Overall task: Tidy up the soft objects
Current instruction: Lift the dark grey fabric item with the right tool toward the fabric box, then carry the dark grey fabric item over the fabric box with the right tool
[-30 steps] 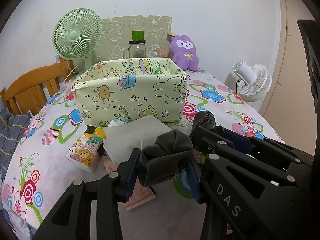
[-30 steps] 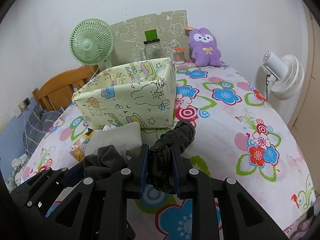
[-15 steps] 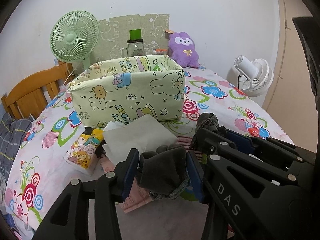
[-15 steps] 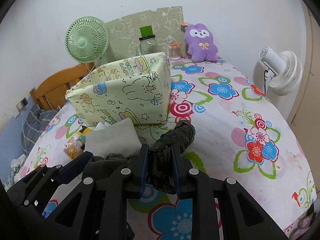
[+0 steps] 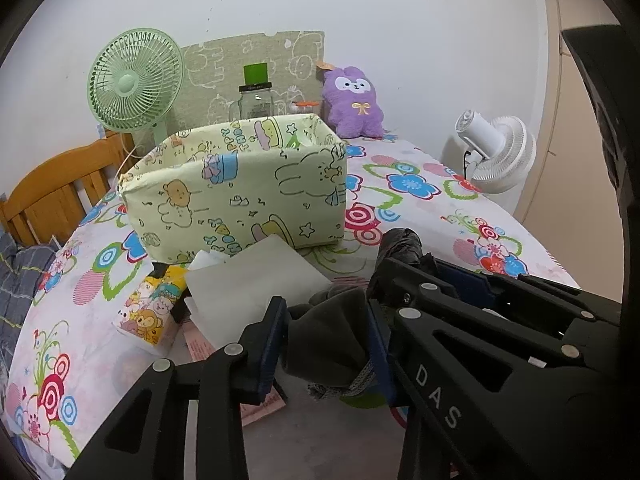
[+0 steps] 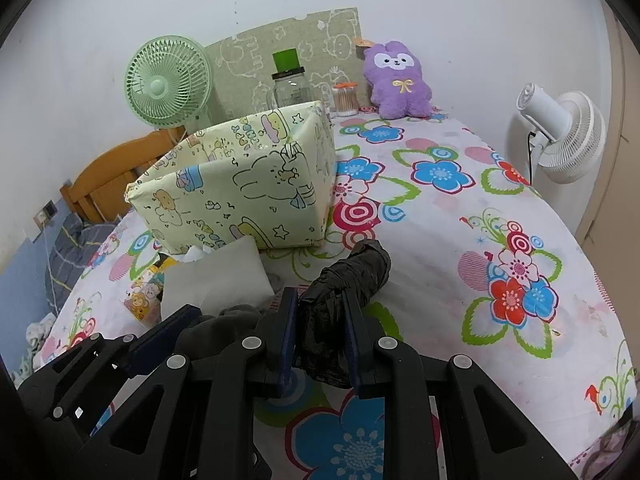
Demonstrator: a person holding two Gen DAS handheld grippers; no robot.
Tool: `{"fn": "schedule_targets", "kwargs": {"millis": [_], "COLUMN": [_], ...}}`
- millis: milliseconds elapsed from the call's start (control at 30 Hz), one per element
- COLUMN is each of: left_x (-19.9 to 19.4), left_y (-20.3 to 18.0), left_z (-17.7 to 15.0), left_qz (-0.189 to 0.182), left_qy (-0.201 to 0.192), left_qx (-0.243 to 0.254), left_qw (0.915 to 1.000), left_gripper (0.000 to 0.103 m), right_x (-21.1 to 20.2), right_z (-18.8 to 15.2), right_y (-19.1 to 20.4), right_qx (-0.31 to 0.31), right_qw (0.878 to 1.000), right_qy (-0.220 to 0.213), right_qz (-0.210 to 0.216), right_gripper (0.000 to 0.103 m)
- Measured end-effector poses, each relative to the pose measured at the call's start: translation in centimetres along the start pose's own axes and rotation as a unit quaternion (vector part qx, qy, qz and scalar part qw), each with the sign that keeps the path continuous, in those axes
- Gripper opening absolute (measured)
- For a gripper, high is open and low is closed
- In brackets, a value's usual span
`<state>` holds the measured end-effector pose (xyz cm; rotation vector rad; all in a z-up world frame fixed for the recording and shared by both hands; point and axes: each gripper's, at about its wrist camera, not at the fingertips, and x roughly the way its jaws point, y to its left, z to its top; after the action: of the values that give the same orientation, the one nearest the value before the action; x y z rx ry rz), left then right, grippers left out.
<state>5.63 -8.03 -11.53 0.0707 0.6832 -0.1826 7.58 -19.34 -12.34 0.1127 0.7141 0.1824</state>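
Observation:
My left gripper [image 5: 326, 344] is shut on a dark grey sock [image 5: 332, 340] and holds it above the table, in front of a pale green cartoon-print fabric box [image 5: 240, 196]. My right gripper [image 6: 320, 332] is shut on a black rolled bundle [image 6: 352, 276], close beside the left gripper [image 6: 160, 344]; the bundle also shows in the left wrist view [image 5: 400, 242]. The box [image 6: 240, 188] stands open-topped ahead and to the left. Its inside is hidden from both views.
A white cloth [image 5: 256, 284], a cartoon tissue pack [image 5: 150, 308] and a pink paper [image 5: 260, 404] lie before the box. A green fan [image 5: 134, 80], a glass jar [image 5: 256, 100], a purple plush [image 5: 354, 102] stand behind. A white fan [image 6: 560, 132] is right, a wooden chair [image 5: 52, 196] left.
Both grippers have risen and drawn back a little with their loads; the box looks slightly farther and lower in view. Both stay shut.

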Motion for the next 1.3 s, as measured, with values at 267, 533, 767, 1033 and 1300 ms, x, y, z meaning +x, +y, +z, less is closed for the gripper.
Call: {"fn": "schedule_targets", "kwargs": {"millis": [267,533,767,1033,1300], "left_x": [-0.9,-2.0,-3.1,-4.5,-5.7], "left_y": [0.0,0.5,1.4,2.2,2.9], "left_z": [1.4,2.4,3.8,5.3,6.7], "left_qz": [0.002,0.003,0.003,0.005,0.011], "left_qy": [-0.014,-0.025,-0.036,-0.049,-0.060], "left_qx": [0.000,-0.003,-0.015,-0.020,-0.016], "left_qw": [0.9999,0.9997,0.9992,0.9986,0.9980], "left_gripper": [0.040,0.040,0.040,0.040,0.040], "right_x": [-1.1,-2.0,-3.2,-4.4,-5.4], "right_z": [1.4,2.6,4.1,6.0,7.4], "right_y": [0.4,1.1,2.2,3.6,4.8], "right_qx": [-0.005,-0.010,-0.020,-0.033,-0.041], "right_qw": [1.000,1.000,0.999,0.998,0.998], "right_qy": [-0.013,-0.023,-0.034,-0.044,-0.054], "right_qz": [0.000,-0.003,-0.008,-0.012,-0.015], "right_gripper": [0.025,0.025,0.025,0.025,0.025]}}
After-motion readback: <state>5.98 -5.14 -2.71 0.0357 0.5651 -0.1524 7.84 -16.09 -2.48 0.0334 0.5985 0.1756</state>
